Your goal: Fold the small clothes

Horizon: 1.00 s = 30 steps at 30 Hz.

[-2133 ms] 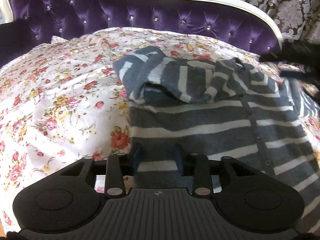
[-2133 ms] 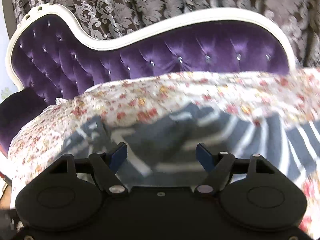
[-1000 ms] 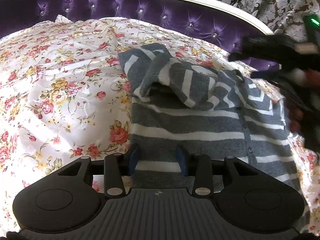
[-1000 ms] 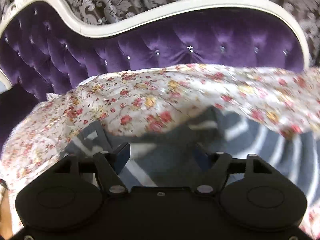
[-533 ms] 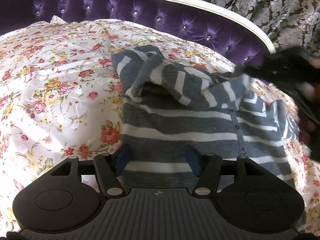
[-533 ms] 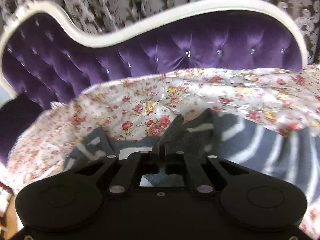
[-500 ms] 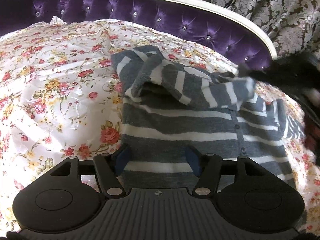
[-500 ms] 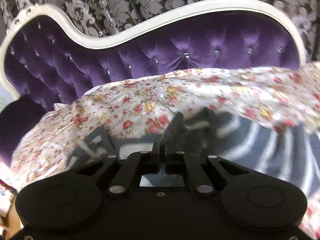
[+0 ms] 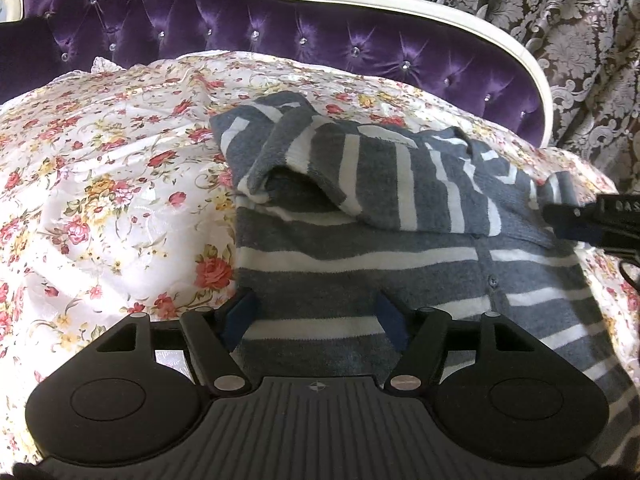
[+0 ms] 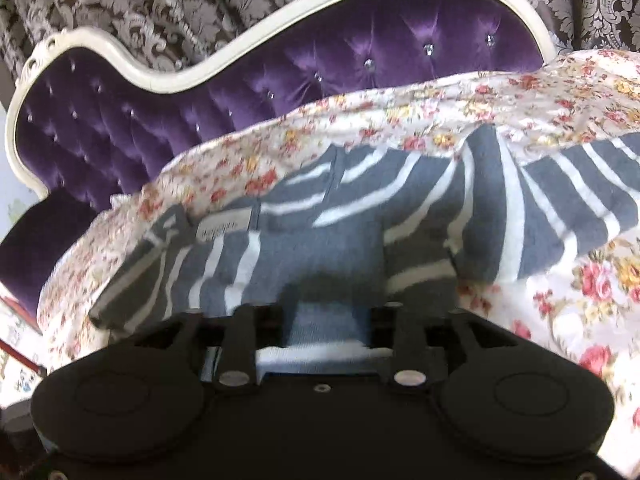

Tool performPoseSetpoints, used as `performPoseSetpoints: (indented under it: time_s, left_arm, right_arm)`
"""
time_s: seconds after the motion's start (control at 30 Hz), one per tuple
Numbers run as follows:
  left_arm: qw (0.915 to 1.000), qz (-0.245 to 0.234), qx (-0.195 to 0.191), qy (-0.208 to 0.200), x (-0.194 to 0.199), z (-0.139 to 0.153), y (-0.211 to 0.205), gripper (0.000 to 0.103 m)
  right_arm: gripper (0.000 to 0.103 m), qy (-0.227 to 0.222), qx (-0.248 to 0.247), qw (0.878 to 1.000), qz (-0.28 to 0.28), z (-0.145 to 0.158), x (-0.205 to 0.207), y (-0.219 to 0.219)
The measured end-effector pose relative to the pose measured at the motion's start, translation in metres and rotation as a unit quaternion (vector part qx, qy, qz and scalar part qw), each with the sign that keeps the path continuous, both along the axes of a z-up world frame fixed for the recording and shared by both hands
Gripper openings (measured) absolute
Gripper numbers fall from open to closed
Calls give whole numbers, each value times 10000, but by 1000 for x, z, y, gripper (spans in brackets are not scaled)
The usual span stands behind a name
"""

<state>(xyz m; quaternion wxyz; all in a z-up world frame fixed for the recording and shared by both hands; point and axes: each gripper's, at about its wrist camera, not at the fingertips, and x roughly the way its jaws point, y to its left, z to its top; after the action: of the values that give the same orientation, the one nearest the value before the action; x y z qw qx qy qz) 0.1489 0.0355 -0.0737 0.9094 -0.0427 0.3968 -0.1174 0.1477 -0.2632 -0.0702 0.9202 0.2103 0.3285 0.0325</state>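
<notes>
- The left gripper (image 9: 316, 316) hangs low over the hem of the grey-and-white striped cardigan (image 9: 360, 256). Its jaws have just been opening, and its blue pads (image 9: 240, 314) stand clear of the knit.
- The right gripper (image 10: 330, 320) is blurred; its jaws have just been opening with cardigan fabric between them, and I cannot tell whether they press it.
- The cardigan lies on the floral bedsheet (image 9: 100, 184), one sleeve (image 9: 360, 176) folded across its chest.
- Farther back stands the purple tufted headboard (image 9: 240, 28), then patterned curtains (image 9: 580, 20).
</notes>
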Motion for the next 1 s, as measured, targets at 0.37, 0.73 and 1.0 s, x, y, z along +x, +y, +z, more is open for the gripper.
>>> performPoseSetpoints:
  time_s: [0.37,0.73,1.0]
  left_arm:
    - [10000,-6,4,-20,-1,-1,-1,67]
    - [10000,-22,-2,-30,-1,-1,-1,68]
    - [10000,-11,-1,-34,-1,-1,-2,69]
  right_arm:
    - [25,-60,2,10000,67,-23,21,-4]
    - [35,-295,-38,9995,43,-10,14,-12]
    - [56,-10,93,9999,37,-26,16,-20]
